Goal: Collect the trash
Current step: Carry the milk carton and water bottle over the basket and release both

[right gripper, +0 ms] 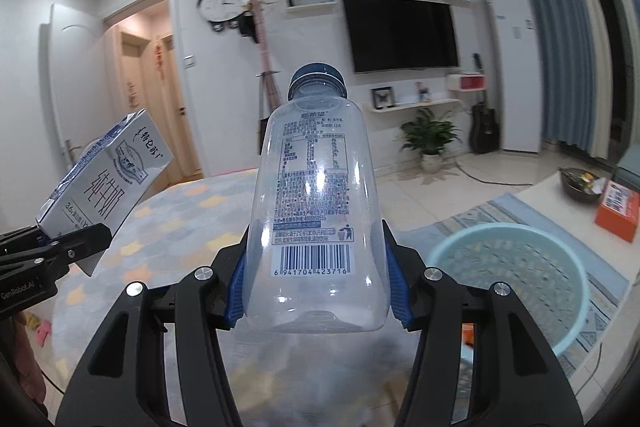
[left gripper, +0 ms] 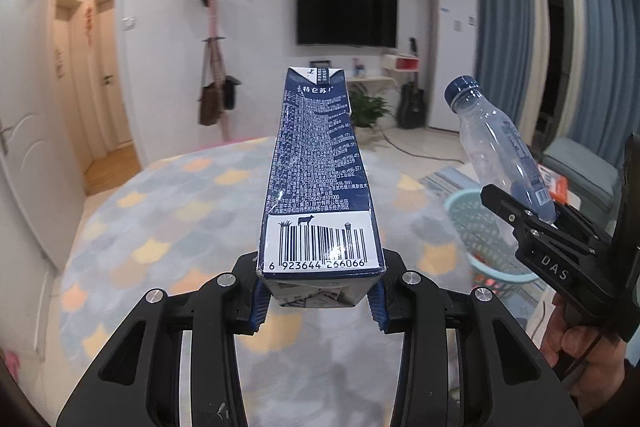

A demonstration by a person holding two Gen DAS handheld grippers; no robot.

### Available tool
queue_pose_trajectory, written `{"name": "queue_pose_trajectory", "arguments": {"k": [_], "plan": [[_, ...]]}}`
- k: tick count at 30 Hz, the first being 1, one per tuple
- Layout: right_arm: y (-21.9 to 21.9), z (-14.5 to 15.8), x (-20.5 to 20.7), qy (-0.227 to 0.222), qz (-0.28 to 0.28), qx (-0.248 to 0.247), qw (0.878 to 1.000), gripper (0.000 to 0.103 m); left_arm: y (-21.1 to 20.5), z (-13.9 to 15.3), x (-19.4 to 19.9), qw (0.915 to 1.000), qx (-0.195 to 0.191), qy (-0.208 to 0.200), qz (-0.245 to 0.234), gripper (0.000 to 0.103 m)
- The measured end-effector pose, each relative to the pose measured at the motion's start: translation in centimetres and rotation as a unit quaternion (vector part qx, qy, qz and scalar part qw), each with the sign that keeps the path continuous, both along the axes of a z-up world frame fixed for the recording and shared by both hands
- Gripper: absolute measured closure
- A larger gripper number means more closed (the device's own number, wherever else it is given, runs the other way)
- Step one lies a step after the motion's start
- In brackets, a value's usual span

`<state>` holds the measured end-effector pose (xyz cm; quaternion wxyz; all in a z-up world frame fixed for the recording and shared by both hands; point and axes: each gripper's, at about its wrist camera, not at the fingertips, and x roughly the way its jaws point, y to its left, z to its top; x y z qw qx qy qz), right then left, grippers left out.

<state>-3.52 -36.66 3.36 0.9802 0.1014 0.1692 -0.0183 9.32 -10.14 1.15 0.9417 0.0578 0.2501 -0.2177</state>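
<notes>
Milk carton (left gripper: 316, 167) is clamped at its base by left gripper (left gripper: 318, 301), empty plastic bottle (right gripper: 316, 211) likewise by right gripper (right gripper: 316, 293); both are judged light, crushable, bottle slippery.

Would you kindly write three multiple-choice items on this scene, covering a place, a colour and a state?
1. Where is the basket?
A. on the floor rug, to the right of the bottle
B. on a wall shelf
C. on the refrigerator

2. What colour is the bottle cap?
A. red
B. dark blue
C. yellow

3. What is the left hand-held gripper doing?
A. hanging empty
B. gripping a milk carton
C. gripping a spoon

Answers: 1 A, in the right wrist view it sits on the patterned rug; 2 B, the cap is navy; 3 B, both pads press the carton's base.
</notes>
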Motion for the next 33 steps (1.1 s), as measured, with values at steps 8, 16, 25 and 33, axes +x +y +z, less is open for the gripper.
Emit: {"name": "queue_pose_trajectory", "arguments": {"k": [8,16,25,33], "plan": [[-7.3,-1.9,-0.9,0.007,-0.073,0.011,0.997,0.051,-6.1,-0.6,0.8,0.9984,0.015,0.003,-0.054,0.065],[-13.4,-5.3,-1.4,0.042,-0.132,0.015,0.990,0.051,-14.1,-1.8,2.3,0.9907,0.023,0.029,-0.131,0.065],[-17.6,-10.2,1.5,0.135,-0.144,-0.001,0.980,0.044,-23.1,-4.9,5.8,0.9700,0.055,0.100,-0.215,0.064],[-18.0,-11.9,0.2,0.142,-0.166,0.012,0.976,0.033,-23.9,-8.4,9.3,0.9663,0.100,0.168,-0.167,0.044]]}}
